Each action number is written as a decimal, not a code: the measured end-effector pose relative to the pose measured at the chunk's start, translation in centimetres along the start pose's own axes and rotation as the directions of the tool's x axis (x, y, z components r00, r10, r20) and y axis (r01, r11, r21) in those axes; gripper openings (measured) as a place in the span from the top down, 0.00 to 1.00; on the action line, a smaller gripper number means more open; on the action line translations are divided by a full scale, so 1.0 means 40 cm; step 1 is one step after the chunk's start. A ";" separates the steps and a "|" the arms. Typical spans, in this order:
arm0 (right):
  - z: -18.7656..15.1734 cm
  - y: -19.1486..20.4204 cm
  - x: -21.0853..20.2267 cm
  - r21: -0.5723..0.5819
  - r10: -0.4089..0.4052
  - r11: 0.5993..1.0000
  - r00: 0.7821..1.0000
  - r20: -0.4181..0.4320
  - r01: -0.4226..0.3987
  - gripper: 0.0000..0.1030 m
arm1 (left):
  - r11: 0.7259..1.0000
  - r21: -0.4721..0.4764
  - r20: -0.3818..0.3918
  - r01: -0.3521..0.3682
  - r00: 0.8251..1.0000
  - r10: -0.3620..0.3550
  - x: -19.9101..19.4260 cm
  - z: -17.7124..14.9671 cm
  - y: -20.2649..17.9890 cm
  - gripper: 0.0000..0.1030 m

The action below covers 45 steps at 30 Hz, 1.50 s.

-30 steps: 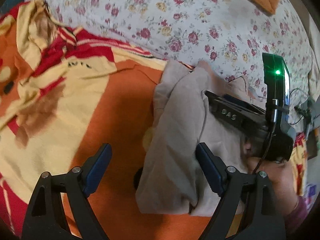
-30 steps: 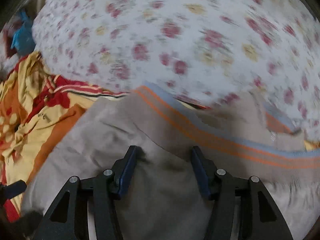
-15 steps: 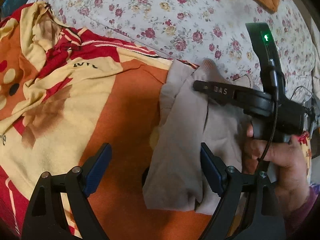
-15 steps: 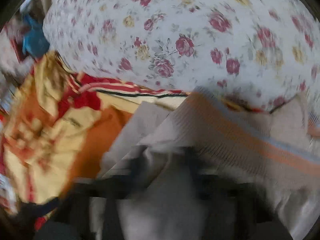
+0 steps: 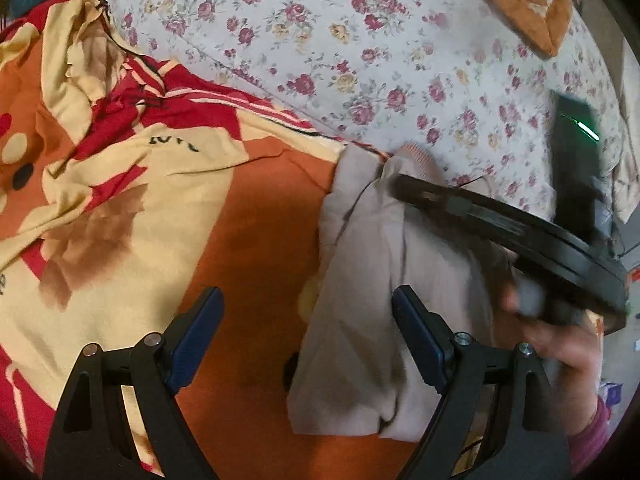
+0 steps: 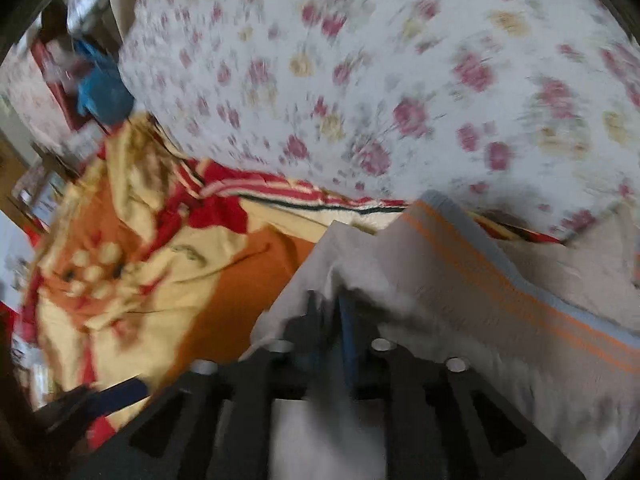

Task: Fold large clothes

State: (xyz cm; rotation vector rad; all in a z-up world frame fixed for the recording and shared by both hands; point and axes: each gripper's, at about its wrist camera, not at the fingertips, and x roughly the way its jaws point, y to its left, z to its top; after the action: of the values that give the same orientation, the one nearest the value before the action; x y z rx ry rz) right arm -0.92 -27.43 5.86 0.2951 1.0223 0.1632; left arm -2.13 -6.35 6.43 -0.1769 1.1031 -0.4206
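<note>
Fingers of the left gripper (image 5: 306,334) stand spread wide and hold nothing, hovering low over the orange blanket (image 5: 256,240), with the right-hand pad just above the near part of the beige garment (image 5: 372,300). The right gripper (image 6: 330,320) comes in from the right side, tilted, with a hand (image 5: 560,344) wrapped around its handle; in its own blurred view the two fingers are pressed close together, pinching a fold of the beige cloth between them.

The garment lies as a narrow, partly folded bundle on the blanket, its far end touching the edge of the flowered quilt (image 5: 360,40). It is plain beige and creased lengthwise, and a ribbed band (image 6: 520,292) with orange and grey-blue stripes shows along one raised edge. A crumpled yellow and red part of the blanket lies to the left, well apart from the bundle.
</note>
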 end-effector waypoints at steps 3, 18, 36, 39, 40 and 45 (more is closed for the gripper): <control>-0.049 -0.048 -0.137 -0.015 -0.058 0.998 0.995 0.076 0.059 0.47 | 0.999 -0.023 0.007 0.038 0.999 -0.038 -0.002 -0.001 0.002 0.14; -0.222 -0.322 -0.294 0.103 -0.292 0.953 0.955 0.060 0.285 0.54 | 1.000 -0.024 -0.007 0.016 1.000 -0.017 0.114 -0.009 -0.029 0.06; -0.254 -0.374 -0.261 0.086 -0.288 0.955 0.957 0.033 0.284 0.59 | 0.988 0.095 -0.022 0.124 0.992 -0.123 0.107 -0.030 -0.133 0.86; -0.246 -0.363 -0.288 0.080 -0.276 0.959 0.960 0.039 0.273 0.58 | 0.983 0.125 0.002 0.133 0.991 -0.134 0.049 -0.028 -0.171 0.90; -0.246 -0.367 -0.307 0.098 -0.242 0.967 0.969 0.047 0.237 0.58 | 0.981 0.134 0.010 0.143 0.989 -0.146 0.025 -0.025 -0.191 0.90; -0.271 -0.438 -0.425 0.224 -0.187 0.960 0.980 0.066 0.168 0.57 | 0.934 0.286 0.046 0.214 0.971 -0.237 -0.093 -0.047 -0.382 0.91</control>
State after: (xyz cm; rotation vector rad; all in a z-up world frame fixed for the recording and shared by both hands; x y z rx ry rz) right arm -19.02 -46.83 8.87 0.4034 0.9758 -0.1249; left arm -8.92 -18.54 13.89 -0.0696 0.9359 -0.7646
